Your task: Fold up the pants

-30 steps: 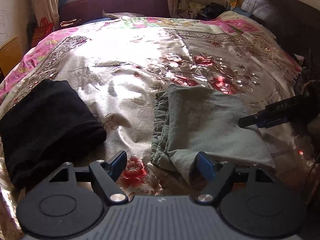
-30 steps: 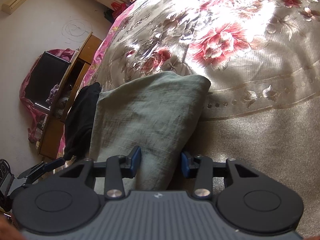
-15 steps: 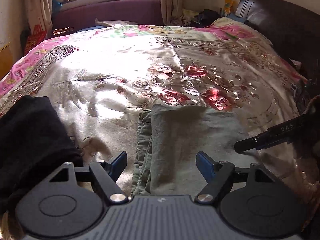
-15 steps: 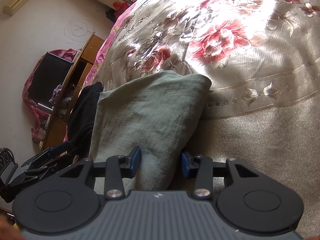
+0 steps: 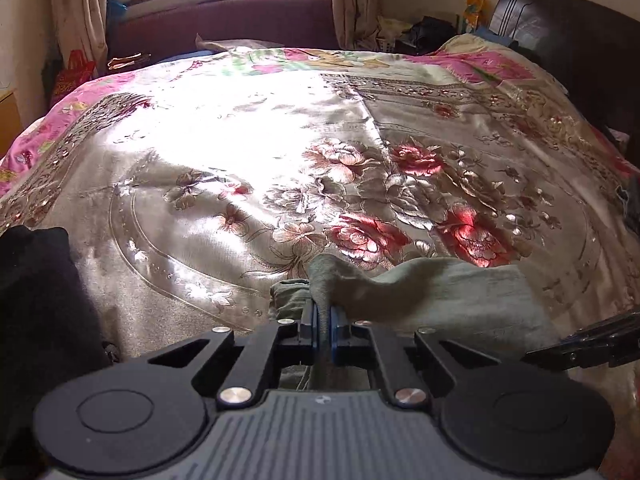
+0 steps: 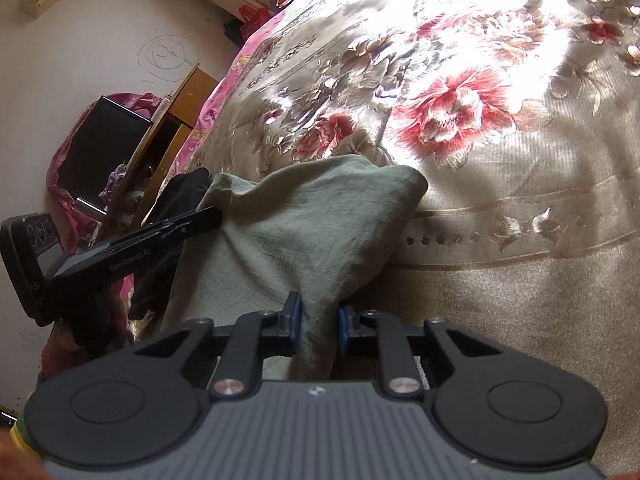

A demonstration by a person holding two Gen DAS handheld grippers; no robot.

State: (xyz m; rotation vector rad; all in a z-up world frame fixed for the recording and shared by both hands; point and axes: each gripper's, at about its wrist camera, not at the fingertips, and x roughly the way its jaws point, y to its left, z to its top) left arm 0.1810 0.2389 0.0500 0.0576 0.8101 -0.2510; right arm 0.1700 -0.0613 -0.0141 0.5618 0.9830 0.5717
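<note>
Folded grey-green pants (image 5: 452, 300) lie on the flowered bed cover (image 5: 240, 160). My left gripper (image 5: 322, 320) is shut on their left edge, and the cloth rises in a small peak just beyond the pads. In the right wrist view the pants (image 6: 304, 232) run forward from my right gripper (image 6: 319, 320). Its jaws are closing, and a gathered strip of the near right edge is squeezed between the blue pads. The left gripper (image 6: 200, 220) also shows from the side at the pants' far edge. The right gripper (image 5: 580, 344) shows at the lower right.
A folded black garment (image 5: 36, 320) lies on the bed left of the pants. A dark headboard (image 5: 580, 40) stands at the right, a window and curtains at the far end. A wooden cabinet (image 6: 172, 120) and a dark screen stand against the wall beside the bed.
My left gripper moved right, from beside the black garment onto the pants' left edge, and went from wide open to shut on it. The right jaws narrowed onto the cloth.
</note>
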